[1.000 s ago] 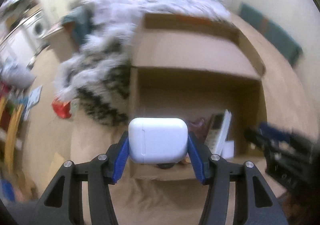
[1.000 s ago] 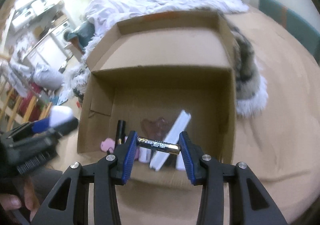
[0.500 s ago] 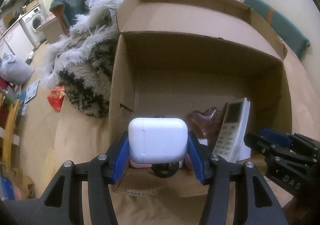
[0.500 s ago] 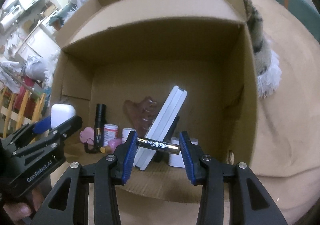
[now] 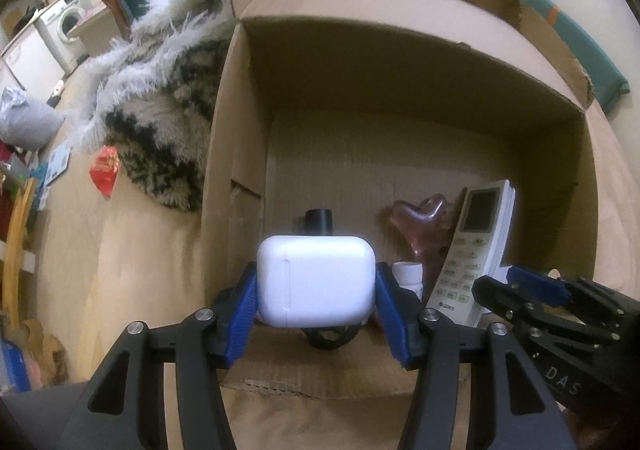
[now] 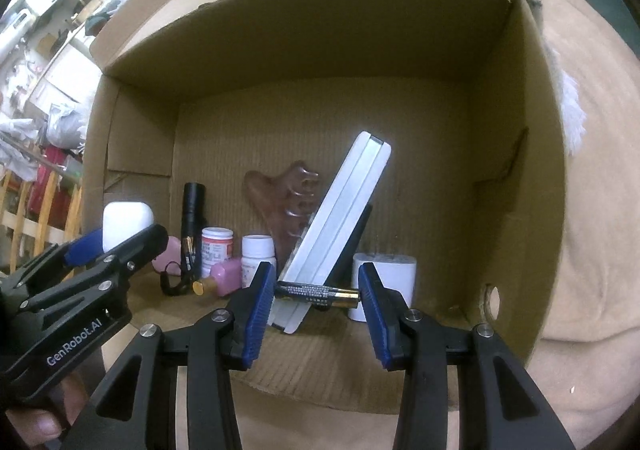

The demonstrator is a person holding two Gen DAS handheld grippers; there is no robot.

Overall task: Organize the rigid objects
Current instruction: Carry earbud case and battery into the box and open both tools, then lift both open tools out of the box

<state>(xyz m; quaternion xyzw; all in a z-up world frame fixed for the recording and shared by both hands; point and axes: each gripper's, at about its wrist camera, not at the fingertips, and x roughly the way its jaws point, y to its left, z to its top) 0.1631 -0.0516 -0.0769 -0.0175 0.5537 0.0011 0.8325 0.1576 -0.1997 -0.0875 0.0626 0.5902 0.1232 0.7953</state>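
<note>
My left gripper (image 5: 316, 290) is shut on a white earbud case (image 5: 316, 280), held above the near edge of an open cardboard box (image 5: 236, 121). It also shows at the left of the right wrist view, with the case (image 6: 127, 223). My right gripper (image 6: 316, 294) is shut on a black-and-gold battery (image 6: 316, 292), held crosswise over the box's (image 6: 520, 169) near edge. Inside the box stand a white remote (image 6: 340, 226), a brown comb-like piece (image 6: 280, 189), a black flashlight (image 6: 191, 226), small white bottles (image 6: 258, 254), a pink bottle (image 6: 224, 274) and a white cylinder (image 6: 384, 278).
The box lies on a tan bedcover (image 5: 120, 250). A fluffy black-and-white throw (image 5: 160, 97) lies against the box's left side, with a red packet (image 5: 105, 169) beside it. A teal cushion (image 5: 580, 45) is far right. Room clutter fills the left edge.
Both grippers have moved forward and lower toward the box opening, each with its object in its grip; the box's contents now show larger and closer.
</note>
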